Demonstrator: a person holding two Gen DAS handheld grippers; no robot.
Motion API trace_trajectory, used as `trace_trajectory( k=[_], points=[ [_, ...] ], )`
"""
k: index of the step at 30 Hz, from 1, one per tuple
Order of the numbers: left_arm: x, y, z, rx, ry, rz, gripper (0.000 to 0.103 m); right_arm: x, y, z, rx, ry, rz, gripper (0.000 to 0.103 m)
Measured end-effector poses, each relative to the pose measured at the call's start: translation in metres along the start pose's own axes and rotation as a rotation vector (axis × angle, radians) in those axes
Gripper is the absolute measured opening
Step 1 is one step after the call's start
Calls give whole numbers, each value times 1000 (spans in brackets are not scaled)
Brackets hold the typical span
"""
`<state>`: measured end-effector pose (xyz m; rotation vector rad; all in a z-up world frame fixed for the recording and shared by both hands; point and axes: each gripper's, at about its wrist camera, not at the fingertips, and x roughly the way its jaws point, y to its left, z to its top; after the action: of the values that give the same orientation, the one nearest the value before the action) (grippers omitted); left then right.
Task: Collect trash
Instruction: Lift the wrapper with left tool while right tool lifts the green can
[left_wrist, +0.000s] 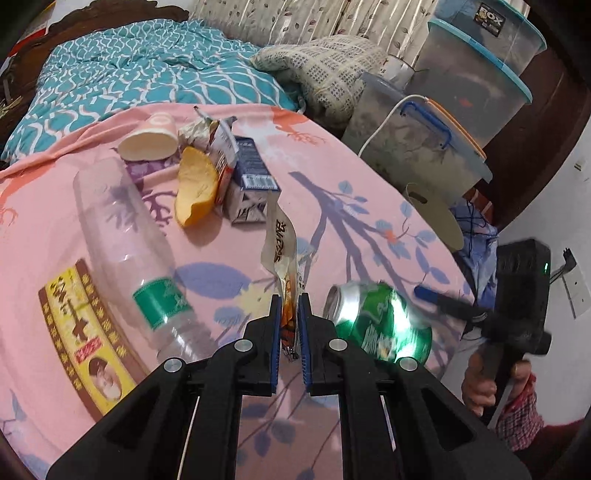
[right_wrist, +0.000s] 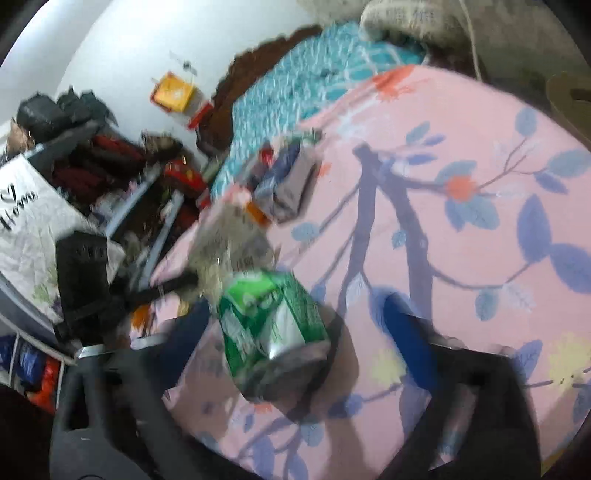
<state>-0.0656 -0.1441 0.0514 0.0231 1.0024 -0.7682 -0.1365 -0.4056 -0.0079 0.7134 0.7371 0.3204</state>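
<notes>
My left gripper (left_wrist: 290, 310) is shut on a crinkled snack wrapper (left_wrist: 282, 240) that stands up from its jaws above the pink floral sheet (left_wrist: 369, 221). To its right a dented green can (left_wrist: 376, 325) lies on its side. In the blurred right wrist view the can (right_wrist: 273, 332) lies between the spread fingers of my right gripper (right_wrist: 295, 302), which is open with gaps on both sides. On the sheet farther back lie a clear plastic bottle (left_wrist: 125, 240), an orange peel (left_wrist: 195, 188), small cartons (left_wrist: 247, 181), crumpled foil (left_wrist: 194, 129) and a paper cup (left_wrist: 147, 138).
A yellow and brown packet (left_wrist: 81, 339) lies at the near left. A teal quilt (left_wrist: 129, 74) and a folded blanket (left_wrist: 325, 70) cover the far bed. Stacked plastic storage boxes (left_wrist: 472, 92) stand to the right. A hand (left_wrist: 480, 384) holds the right tool beyond the bed's edge.
</notes>
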Motion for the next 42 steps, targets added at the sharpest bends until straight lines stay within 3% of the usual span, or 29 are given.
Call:
trace_trajectory(
  k=[10,16,18,20,26,29,30,32,33,36,42],
  points=[
    [-19,-4,-31,17,27,-72,9,53,-3,32,-122,275,71,91],
    [-6,-18,-43,59,72,-49,9,74,17,25,-234,364,103,91],
    [-2,-19,-43,60,87,-50,18,75,25,14,-280,372,91,91],
    [1,-21,-42,63,84,-47,41,73,28,6,-301,355,71,90],
    [12,-28,-35,81,94,-56,43,66,25,-3,-254,334,95,77],
    [17,-27,-30,78,91,-50,41,66,20,-4,-218,338,113,65],
    [18,-26,-29,76,90,-43,41,66,18,-4,-205,343,116,56],
    [19,-21,-29,70,82,-17,18,65,16,-4,-191,341,118,56],
    [20,-18,-29,65,84,-6,11,62,16,-5,-194,334,116,55],
    [20,-9,-26,25,92,-47,9,55,14,-9,-165,329,138,52],
    [30,-33,-11,95,90,-40,8,35,-8,-8,-28,257,165,49]
  ],
)
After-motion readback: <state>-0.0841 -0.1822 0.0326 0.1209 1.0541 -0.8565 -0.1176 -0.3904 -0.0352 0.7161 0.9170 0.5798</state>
